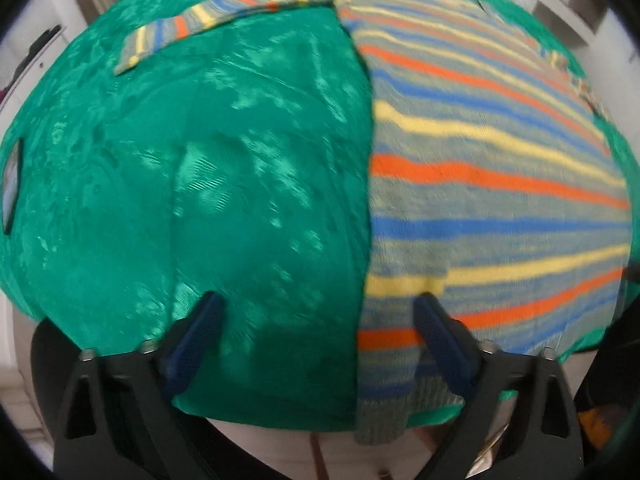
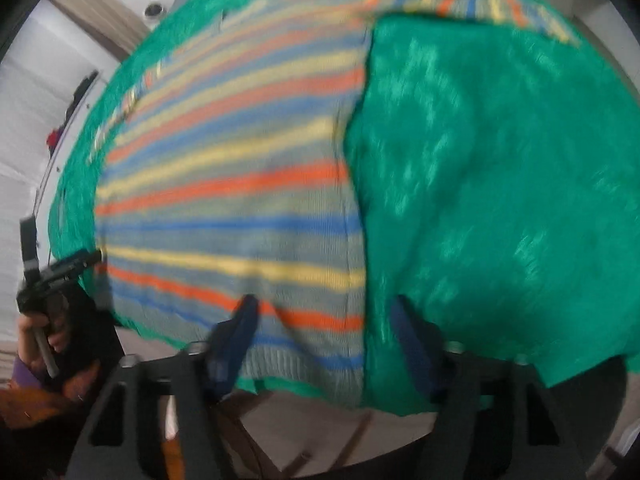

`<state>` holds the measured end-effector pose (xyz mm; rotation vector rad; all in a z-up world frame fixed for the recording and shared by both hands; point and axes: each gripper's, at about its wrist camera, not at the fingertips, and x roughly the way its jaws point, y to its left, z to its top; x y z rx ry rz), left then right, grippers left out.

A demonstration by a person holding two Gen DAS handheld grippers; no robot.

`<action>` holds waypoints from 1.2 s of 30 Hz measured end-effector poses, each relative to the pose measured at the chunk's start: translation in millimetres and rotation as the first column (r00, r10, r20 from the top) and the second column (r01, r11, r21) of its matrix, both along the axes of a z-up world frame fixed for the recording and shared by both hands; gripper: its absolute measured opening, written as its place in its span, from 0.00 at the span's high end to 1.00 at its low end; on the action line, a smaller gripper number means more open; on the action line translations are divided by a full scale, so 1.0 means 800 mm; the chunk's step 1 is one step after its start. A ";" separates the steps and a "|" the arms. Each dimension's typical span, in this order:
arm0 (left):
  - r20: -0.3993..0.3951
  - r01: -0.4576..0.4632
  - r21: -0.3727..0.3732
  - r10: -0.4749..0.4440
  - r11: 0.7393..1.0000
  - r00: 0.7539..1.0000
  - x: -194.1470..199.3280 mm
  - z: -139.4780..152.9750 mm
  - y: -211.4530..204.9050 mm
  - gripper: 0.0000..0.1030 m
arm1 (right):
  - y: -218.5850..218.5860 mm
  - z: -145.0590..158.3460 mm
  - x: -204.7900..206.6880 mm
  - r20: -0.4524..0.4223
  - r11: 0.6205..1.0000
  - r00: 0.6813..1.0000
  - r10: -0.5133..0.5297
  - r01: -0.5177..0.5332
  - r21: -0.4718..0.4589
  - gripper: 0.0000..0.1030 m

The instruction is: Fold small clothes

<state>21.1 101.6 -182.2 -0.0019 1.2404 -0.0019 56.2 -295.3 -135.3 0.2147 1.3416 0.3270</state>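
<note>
A striped knit sweater (image 1: 480, 152), grey with orange, blue and yellow bands, lies flat on a green tablecloth (image 1: 200, 180). One sleeve (image 1: 224, 12) stretches out to the far left. My left gripper (image 1: 316, 304) is open above the sweater's left side edge near the hem, its right finger over the knit. In the right wrist view the sweater (image 2: 232, 200) fills the left half, its other sleeve (image 2: 480, 8) reaching far right. My right gripper (image 2: 322, 308) is open over the sweater's right side edge near the hem. Neither holds anything.
The green cloth (image 2: 500, 200) covers a table whose near edge runs just under both grippers. The person's left hand with the other gripper (image 2: 44, 280) shows at the left edge of the right wrist view. White walls and furniture lie beyond.
</note>
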 end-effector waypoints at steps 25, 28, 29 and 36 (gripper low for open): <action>0.268 -0.031 0.002 0.029 1.000 0.963 -0.006 0.110 0.007 0.13 | -0.250 0.126 0.143 0.252 0.925 0.891 -0.378 0.372 0.071 0.46; 0.276 -0.064 -0.027 0.069 0.998 0.959 0.010 0.116 -0.001 0.13 | -0.334 0.101 0.216 0.251 0.860 0.825 -0.507 0.502 0.088 0.46; 0.279 -0.069 -0.038 0.077 0.997 0.957 0.014 0.118 -0.005 0.13 | -0.346 0.087 0.233 0.222 0.846 0.817 -0.532 0.525 0.094 0.46; 0.229 -0.059 0.027 0.052 0.998 0.972 0.040 0.103 -0.026 0.13 | -0.364 0.018 0.290 0.084 0.842 0.855 -0.511 0.479 0.249 0.97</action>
